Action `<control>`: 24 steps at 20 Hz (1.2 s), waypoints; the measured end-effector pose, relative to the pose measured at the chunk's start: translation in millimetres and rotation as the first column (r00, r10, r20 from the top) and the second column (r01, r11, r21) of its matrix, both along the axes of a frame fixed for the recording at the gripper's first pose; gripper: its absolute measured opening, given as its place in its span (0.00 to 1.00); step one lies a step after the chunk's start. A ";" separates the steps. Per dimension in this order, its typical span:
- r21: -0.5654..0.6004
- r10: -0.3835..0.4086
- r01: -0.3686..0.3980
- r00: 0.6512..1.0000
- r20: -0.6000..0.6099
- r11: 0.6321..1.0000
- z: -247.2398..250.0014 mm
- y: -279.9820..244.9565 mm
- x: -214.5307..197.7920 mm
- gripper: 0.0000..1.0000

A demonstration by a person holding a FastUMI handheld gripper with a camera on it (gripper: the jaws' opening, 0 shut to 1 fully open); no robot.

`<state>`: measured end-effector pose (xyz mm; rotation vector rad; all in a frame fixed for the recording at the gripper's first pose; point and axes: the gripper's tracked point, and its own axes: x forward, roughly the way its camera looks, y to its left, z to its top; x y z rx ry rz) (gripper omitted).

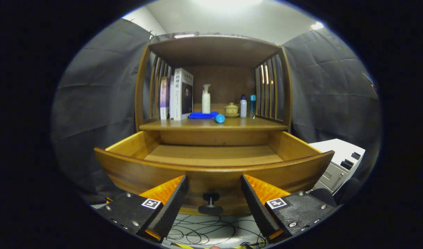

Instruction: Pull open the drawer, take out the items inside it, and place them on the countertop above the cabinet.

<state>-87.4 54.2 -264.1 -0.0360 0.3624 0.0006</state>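
Observation:
The wooden drawer [214, 169] stands pulled out towards me, and the part of its floor that I see is bare wood. Its black knob [210, 202] sits on the drawer front, between my fingers and slightly beyond their tips. My gripper [214, 185] is open, with nothing between the ribbed black pads [175, 204]. Above the drawer, the countertop [246, 123] carries a blue cloth [202, 115] and a small blue ball-like item [219, 118] at its front edge.
On the countertop also stand books [178, 95] at the left, a white pump bottle [206, 99], a small lidded pot [231, 110] and two small bottles [247, 105]. A white box-like unit [339, 162] sits right of the drawer. Cables [204, 231] lie on the floor below.

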 end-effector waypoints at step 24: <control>0.073 0.008 -0.009 1.000 0.019 0.997 -14.4 6.9 93.1 0.95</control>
